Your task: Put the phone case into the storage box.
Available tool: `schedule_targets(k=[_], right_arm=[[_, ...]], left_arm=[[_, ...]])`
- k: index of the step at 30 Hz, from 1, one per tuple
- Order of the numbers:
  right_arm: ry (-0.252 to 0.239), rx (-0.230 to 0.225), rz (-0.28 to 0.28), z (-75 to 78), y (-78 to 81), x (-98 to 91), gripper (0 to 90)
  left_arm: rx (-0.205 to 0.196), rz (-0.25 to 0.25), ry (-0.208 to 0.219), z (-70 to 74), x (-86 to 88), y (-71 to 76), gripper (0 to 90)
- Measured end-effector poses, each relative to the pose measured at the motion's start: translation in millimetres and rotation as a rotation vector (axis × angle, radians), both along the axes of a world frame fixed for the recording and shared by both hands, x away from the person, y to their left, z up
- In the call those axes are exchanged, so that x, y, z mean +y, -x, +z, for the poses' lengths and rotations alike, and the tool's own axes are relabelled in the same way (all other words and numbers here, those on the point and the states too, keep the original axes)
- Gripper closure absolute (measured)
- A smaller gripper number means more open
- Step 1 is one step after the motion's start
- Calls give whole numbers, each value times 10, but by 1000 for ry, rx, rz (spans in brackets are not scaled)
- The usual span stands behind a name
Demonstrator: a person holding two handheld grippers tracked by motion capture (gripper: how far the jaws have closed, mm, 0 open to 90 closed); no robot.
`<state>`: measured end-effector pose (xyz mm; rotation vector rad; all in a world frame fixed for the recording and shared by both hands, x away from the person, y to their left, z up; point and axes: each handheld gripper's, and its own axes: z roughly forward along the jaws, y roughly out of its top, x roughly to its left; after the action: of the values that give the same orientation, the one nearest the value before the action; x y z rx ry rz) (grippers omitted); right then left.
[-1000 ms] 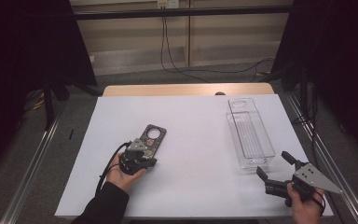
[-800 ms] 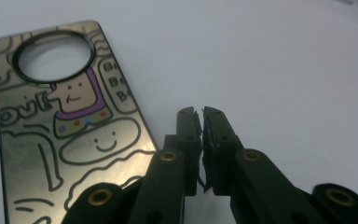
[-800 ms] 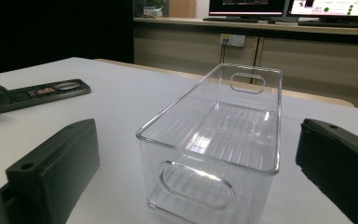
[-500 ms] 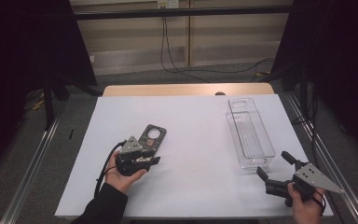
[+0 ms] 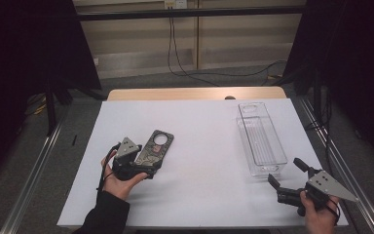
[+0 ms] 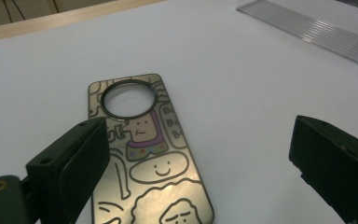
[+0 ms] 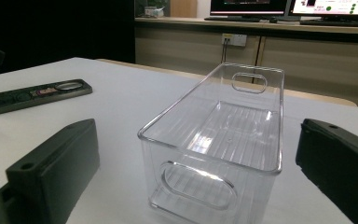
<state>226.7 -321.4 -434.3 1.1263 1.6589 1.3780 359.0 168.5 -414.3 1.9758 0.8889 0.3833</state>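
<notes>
Left tongs point(image 5: 148, 163) just opened above door hanger point(image 6: 142, 154) (cartoon faces close up), right tongs point(image 5: 285, 178) agape

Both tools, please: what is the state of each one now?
Left tool: open, jaws just opened, holding nothing; flat cartoon-printed tag with round hole lies beneath.
Right tool: open, empty.

The bench point(image 5: 199, 126) lies open across its whole middle: between the flat door hanger point(image 5: 152, 147) at the left and the clear bin point(image 5: 260, 139) at the right, tongs could pass freely. The hanger lies flat and blocks little; the left tongs point(image 5: 143, 168) hover over its near end with jaws spread. The bin's upright walls stand just ahead of the right tongs point(image 5: 286, 178), barring a straight forward path there. The far bench strip is bare.
</notes>
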Motion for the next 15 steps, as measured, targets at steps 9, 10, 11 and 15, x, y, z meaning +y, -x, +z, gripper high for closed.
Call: schedule_targets(k=[9,10,11,15], right_arm=[[-2,2,2,-2,-1,2,0],[-2,2,2,-2,-1,2,0],[-2,2,2,-2,-1,1,0],[-1,4,3,-2,-2,0,0]], left_arm=[[-16,51,-30,42,57,-105,54],[-3,54,-10,41,74,-128,54],[10,60,-1,39,85,-151,54],[55,68,-35,32,110,-223,52]])
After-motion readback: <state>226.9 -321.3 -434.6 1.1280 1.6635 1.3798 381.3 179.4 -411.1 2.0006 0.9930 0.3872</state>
